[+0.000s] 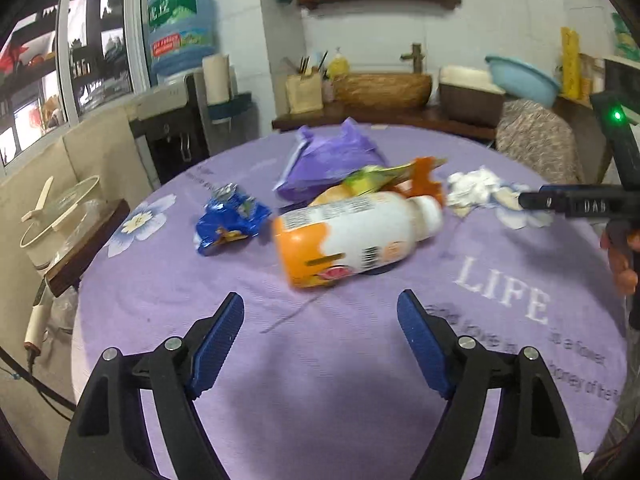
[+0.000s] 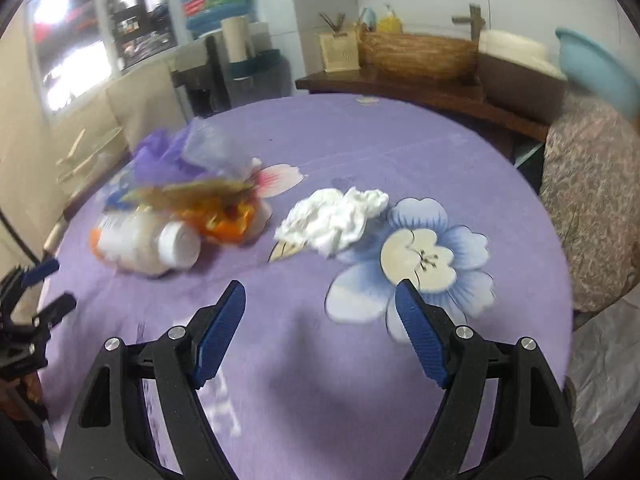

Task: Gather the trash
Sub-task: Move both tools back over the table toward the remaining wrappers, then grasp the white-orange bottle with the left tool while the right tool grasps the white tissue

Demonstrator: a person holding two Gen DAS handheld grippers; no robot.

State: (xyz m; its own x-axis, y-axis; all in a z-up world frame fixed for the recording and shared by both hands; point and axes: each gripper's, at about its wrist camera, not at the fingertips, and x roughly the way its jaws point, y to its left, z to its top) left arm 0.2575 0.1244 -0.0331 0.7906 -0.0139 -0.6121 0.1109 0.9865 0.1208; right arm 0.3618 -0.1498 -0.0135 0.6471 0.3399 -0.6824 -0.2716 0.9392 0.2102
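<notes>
Both tools are hovering over the round table (image 1: 168, 320) with its purple cloth, and neither is carrying anything. The left gripper (image 1: 320, 340) is standing with its blue pads spread wide and bare cloth between them; the right gripper (image 2: 320, 340) is likewise spread and empty. The trash is lying in a loose cluster toward the middle of the table. Straight ahead of the left gripper, the white-and-orange bottle (image 1: 356, 236) is lying on its side, its long axis running across that gripper's line of approach, orange base to the left and white cap to the right. A blue wrapper (image 1: 228, 224) is sitting just left of the bottle; a purple bag (image 1: 332, 156) and an orange wrapper (image 1: 424, 176) are lying behind it. The crumpled white tissue (image 2: 332, 220) is resting ahead of the right gripper, a little right of centre and apart from the bottle. Judged from this layout, the left hand is the nearer to the bottle and the right hand to the tissue; the bottle, lying crosswise, is likely calling for the left jaws to turn before closing across its body.
</notes>
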